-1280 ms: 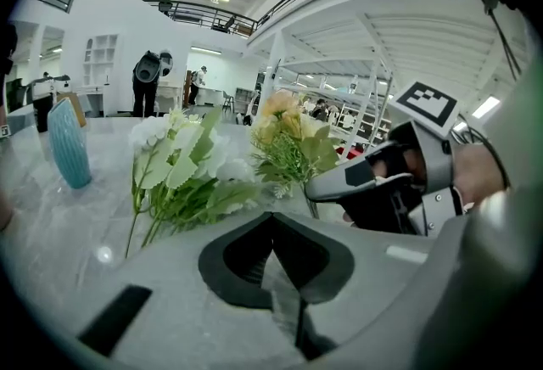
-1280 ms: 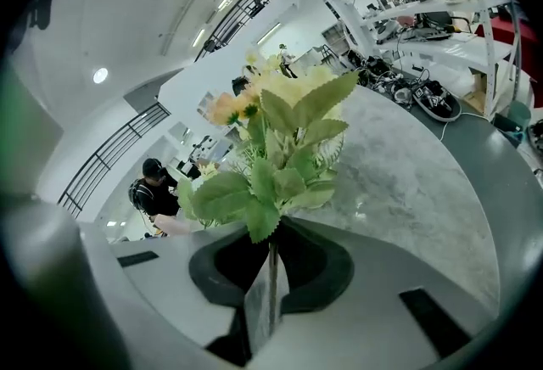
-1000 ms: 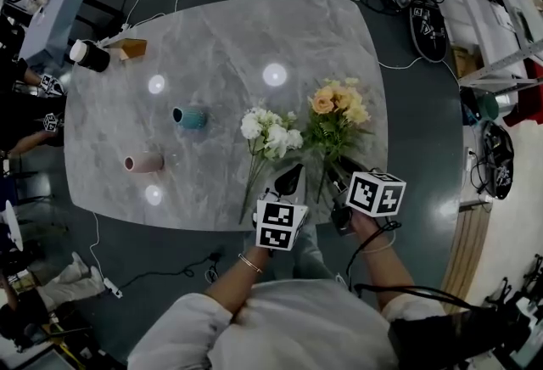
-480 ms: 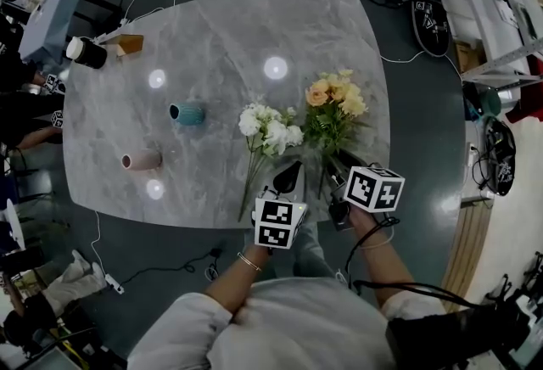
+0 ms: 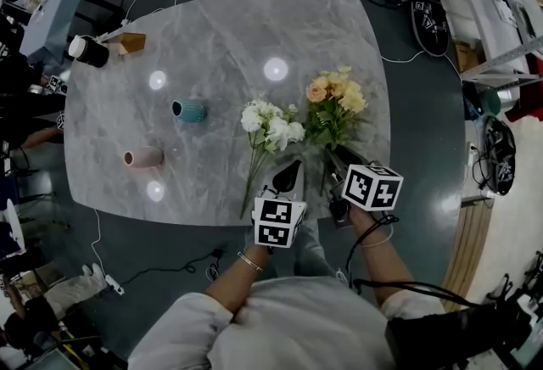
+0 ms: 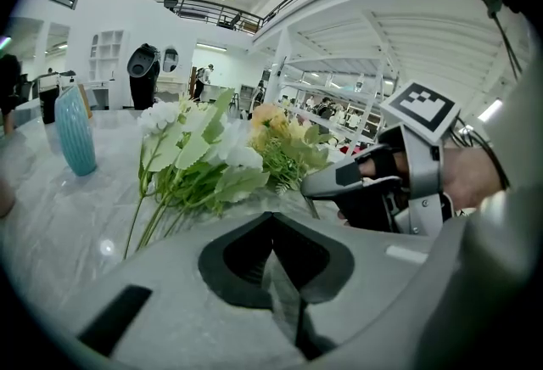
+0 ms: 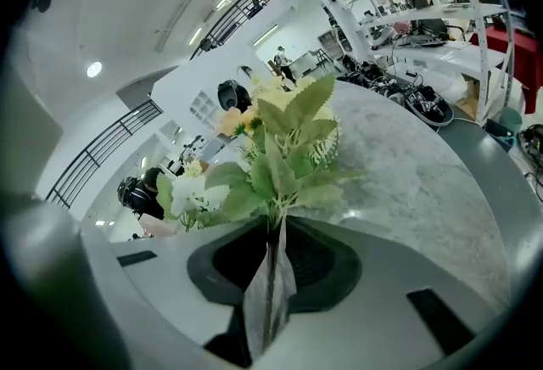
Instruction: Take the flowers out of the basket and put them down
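Marble table [image 5: 212, 37] barely changed: white flowers [image 5: 271, 126] stayed down, left gripper [image 5: 289, 177] sat closed, empty; right gripper [image 5: 341, 163] still clamped the orange bouquet [image 5: 335, 101] stems, so one bunch remained.

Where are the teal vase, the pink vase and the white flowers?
teal vase [image 5: 190, 111], head view, its side.
pink vase [image 5: 144, 158], head view, its side.
white flowers [image 5: 271, 126], head view, the blooms.

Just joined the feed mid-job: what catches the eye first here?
The orange-and-yellow bouquet at the marble table's near right edge stands out, its stem clamped in the right tongs. Just left of it the white bouquet lies on the table, with the left tongs shut and empty by its stems. A teal vase and a pink vase sit farther left.
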The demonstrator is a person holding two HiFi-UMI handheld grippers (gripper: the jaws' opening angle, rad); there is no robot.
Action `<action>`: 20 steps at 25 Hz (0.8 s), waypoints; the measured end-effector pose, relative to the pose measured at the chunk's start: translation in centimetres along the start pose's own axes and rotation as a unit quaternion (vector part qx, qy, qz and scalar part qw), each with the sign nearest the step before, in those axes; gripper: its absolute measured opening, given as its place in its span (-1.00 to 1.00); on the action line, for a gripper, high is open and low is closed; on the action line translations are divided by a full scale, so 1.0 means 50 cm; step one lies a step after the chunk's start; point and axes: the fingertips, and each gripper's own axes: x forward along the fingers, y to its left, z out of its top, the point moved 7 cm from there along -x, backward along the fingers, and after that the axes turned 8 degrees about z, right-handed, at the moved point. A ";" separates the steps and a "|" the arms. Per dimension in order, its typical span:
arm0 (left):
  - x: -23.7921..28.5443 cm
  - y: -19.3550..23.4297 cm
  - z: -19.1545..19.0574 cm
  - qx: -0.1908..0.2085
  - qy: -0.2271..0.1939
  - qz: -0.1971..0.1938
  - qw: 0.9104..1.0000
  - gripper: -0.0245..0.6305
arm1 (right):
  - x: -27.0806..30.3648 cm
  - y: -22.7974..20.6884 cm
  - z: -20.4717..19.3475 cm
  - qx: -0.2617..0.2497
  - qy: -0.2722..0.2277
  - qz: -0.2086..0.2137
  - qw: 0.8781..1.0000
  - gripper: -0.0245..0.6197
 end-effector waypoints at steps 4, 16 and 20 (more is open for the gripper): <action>-0.010 0.003 -0.001 -0.004 0.002 0.001 1.000 -0.89 | -0.009 0.005 0.000 -0.001 -0.005 -0.006 1.000 -0.82; -0.053 0.018 0.033 0.002 -0.025 0.008 1.000 -0.90 | -0.049 0.038 0.006 -0.011 -0.032 -0.023 0.999 -0.80; -0.074 0.025 0.048 0.003 -0.038 0.008 0.999 -0.90 | -0.064 0.062 0.016 -0.022 -0.042 -0.030 0.998 -0.77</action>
